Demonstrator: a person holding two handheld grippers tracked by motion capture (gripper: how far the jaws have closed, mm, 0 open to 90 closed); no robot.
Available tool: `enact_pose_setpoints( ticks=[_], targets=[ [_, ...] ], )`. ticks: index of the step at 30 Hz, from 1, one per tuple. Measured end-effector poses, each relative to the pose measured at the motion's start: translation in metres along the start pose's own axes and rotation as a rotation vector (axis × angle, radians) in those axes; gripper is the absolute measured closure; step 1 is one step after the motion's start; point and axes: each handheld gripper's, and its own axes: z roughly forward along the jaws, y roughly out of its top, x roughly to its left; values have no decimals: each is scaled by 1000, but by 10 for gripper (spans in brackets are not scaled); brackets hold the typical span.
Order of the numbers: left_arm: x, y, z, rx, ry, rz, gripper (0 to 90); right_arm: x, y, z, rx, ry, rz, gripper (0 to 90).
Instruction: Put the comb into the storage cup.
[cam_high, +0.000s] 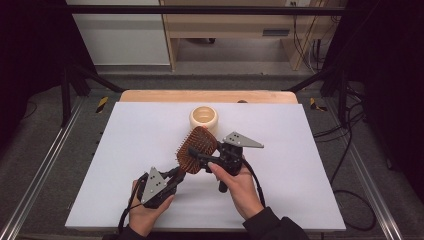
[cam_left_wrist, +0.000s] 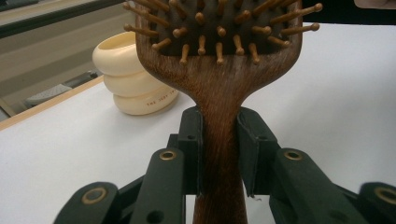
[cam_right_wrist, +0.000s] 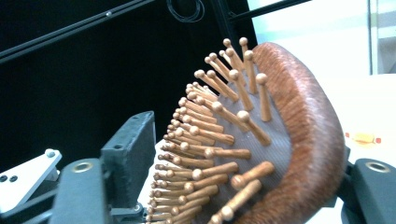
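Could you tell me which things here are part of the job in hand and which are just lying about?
In use:
hairbrush, handle clamped by left gripper
right gripper, jaws either side of the brush head

Lying about:
cream ribbed cup, standing on the table behind the brush

- The left gripper (cam_high: 176, 173) is black, with a grey three-cornered plate on top and a black cable trailing from its rear.
- The right gripper (cam_high: 196, 154) matches it, plate and cable alike.
- Brass-ringed holes mark the jaw links.
- Dark sleeves cover both wrists behind the grippers.
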Motion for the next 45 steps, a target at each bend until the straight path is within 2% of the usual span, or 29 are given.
enact_pose_setpoints(
  ticks=[2,7,15,19,28,32,34,39,45],
  targets=[
    [0,0,0,-1,2,1,728,0,0,0,-1,11,1,267],
    [2,0,-1,-17,-2,-14,728,-2,1,0,-8,30,12,347],
    [2,-2,-1,-22,9,-20,727,-1,2,0,-20,49,49,423],
    [2,-2,2,-25,-3,-54,727,4,4,1,-17,33,36,466],
    [4,-2,0,-49,-3,-77,726,13,10,3,-19,45,19,511],
    [5,-2,2,-71,-17,-114,721,12,14,4,-25,53,31,518],
    [6,-2,2,-76,-19,-117,713,11,15,5,-25,54,37,519],
    [9,-2,1,-95,-37,-148,579,6,20,0,-46,34,43,518],
    [15,-4,1,-106,-7,-178,391,-7,27,-9,-71,-8,44,516]
  ],
)
